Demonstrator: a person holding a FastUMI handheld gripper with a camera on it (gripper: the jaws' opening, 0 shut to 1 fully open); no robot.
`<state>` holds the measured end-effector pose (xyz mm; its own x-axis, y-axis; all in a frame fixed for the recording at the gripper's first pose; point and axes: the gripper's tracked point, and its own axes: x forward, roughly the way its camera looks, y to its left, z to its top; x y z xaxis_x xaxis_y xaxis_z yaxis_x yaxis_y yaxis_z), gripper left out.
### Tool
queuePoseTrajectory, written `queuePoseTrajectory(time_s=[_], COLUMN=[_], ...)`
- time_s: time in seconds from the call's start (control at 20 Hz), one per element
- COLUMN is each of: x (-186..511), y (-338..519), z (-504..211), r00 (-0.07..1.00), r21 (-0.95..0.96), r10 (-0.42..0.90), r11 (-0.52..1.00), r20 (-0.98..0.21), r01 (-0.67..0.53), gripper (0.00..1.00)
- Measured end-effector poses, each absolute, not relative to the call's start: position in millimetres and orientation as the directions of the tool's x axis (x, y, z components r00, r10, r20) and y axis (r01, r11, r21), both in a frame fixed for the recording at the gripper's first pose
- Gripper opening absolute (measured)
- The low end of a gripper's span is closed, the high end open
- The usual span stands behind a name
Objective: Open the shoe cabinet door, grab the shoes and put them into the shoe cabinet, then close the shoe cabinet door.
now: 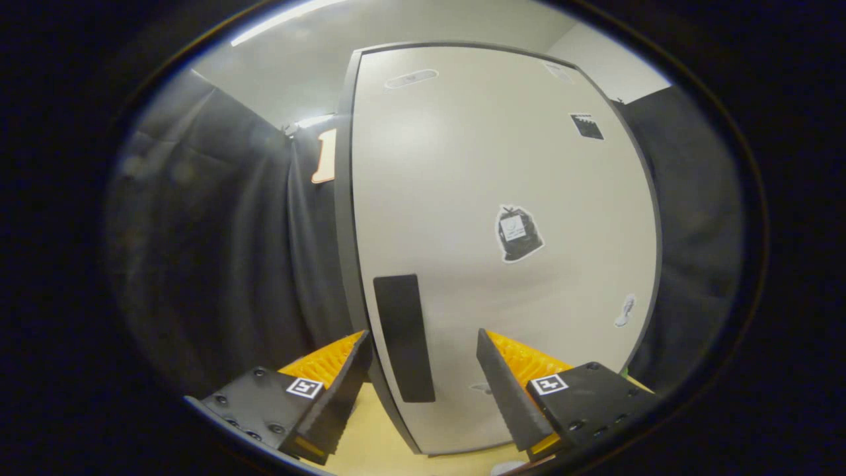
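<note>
**Open tongs lining up on the cabinet's dark handle**

The gripper (423, 370) is hovering close in front of the shoe cabinet door (502, 198), and its two fingers are standing spread apart, pinching nothing. The pale door is filling most of what lies ahead, and it looks shut, though I cannot be sure from here, so I am judging the task to be at its very first step, the opening.

What matters now is the handle (404, 337), a dark upright bar sitting low on the door, near the door's left edge. Its long axis is running top to bottom, roughly crosswise to the line between the two fingers, so the jaws are already turned the right way to close across its width. It is lying between the fingers but not centred: it is sitting nearer the left finger (344, 390), well apart from the right finger (505, 390). I cannot tell whether the tips are touching the door yet.

A small shift leftward and a push forward would, I think, be needed before squeezing. If the jaws close now, the left finger might catch the door's edge rather than the bar.

A black-bag sticker (517, 233) is sitting on the door above the right finger, and dark cloth (218, 251) is hanging to the left of the cabinet. The light wooden floor (377, 430) is showing beneath the fingers.
</note>
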<state>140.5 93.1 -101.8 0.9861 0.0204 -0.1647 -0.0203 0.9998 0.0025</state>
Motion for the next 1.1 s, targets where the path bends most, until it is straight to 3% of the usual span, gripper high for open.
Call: queuePoseTrajectory(time_s=[0.2, 0.5, 1.0, 1.05, 1.1], x=[151, 153, 153, 153, 153], y=[100, 105, 104, 104, 104], z=[-101, -111, -111, -111, -111], r00=[0.991, 0.99, 0.991, 0.99, 0.99], r21=[-0.034, -0.08, -0.046, -0.046, -0.05], r10=[0.003, -0.016, -0.033, -0.025, -0.019], r11=[0.999, 0.997, 0.999, 0.999, 0.999], r20=[-0.133, -0.14, -0.132, -0.135, -0.138], r01=[-0.008, 0.005, 0.027, 0.019, 0.012], gripper=[0.89, 0.38, 0.2, 0.09, 0.09])
